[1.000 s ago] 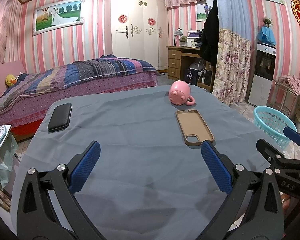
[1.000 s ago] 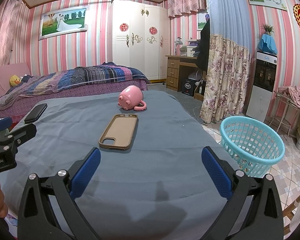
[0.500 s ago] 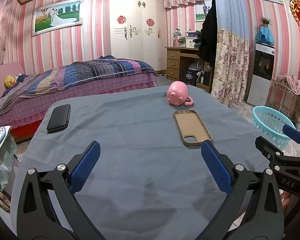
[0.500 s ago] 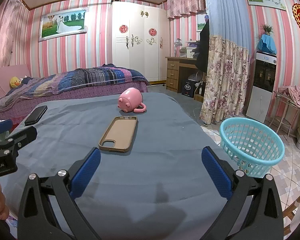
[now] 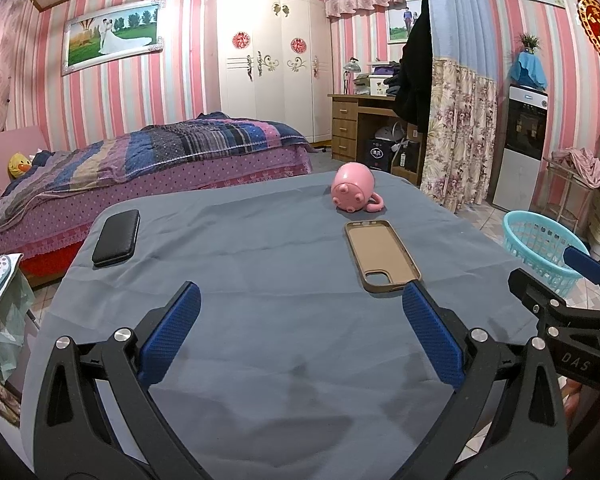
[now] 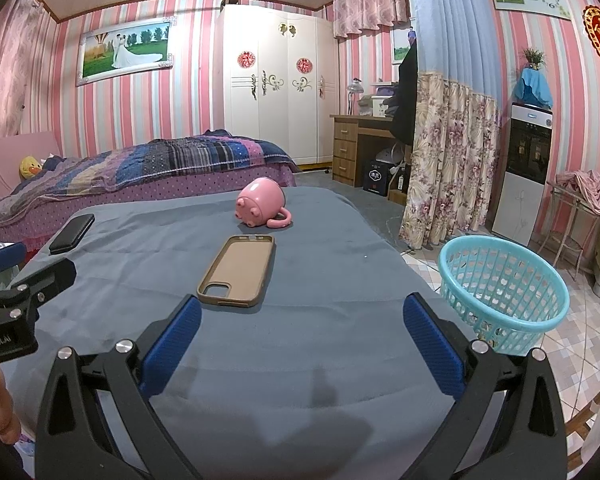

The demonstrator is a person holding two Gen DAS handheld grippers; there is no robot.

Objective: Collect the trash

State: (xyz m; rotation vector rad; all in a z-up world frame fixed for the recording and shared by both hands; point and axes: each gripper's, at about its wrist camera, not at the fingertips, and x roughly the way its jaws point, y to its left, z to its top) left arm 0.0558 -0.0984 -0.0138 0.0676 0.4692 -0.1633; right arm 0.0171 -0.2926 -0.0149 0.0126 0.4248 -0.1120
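A brown phone case [image 5: 382, 255] [image 6: 238, 269] lies flat on the blue-grey cloth table [image 5: 260, 320] [image 6: 320, 280], just beyond my fingertips. A pink pig mug [image 5: 354, 193] [image 6: 262, 202] lies on its side behind it. A black case [image 5: 116, 237] [image 6: 72, 233] lies at the table's far left. A turquoise basket [image 5: 540, 246] [image 6: 500, 292] stands on the floor to the right. My left gripper [image 5: 300, 320] is open and empty above the near table. My right gripper [image 6: 300, 332] is open and empty, to the right of the left one.
A bed [image 5: 140, 168] stands behind the table, with a wardrobe [image 5: 268, 64] and a desk [image 5: 364, 124] beyond. A flowered curtain [image 6: 448, 152] hangs right of the table. A water dispenser [image 6: 524, 168] stands by the right wall. Tiled floor surrounds the basket.
Both grippers have risen and drawn back slightly; the table items sit a little lower and farther in each view. Both stay open.
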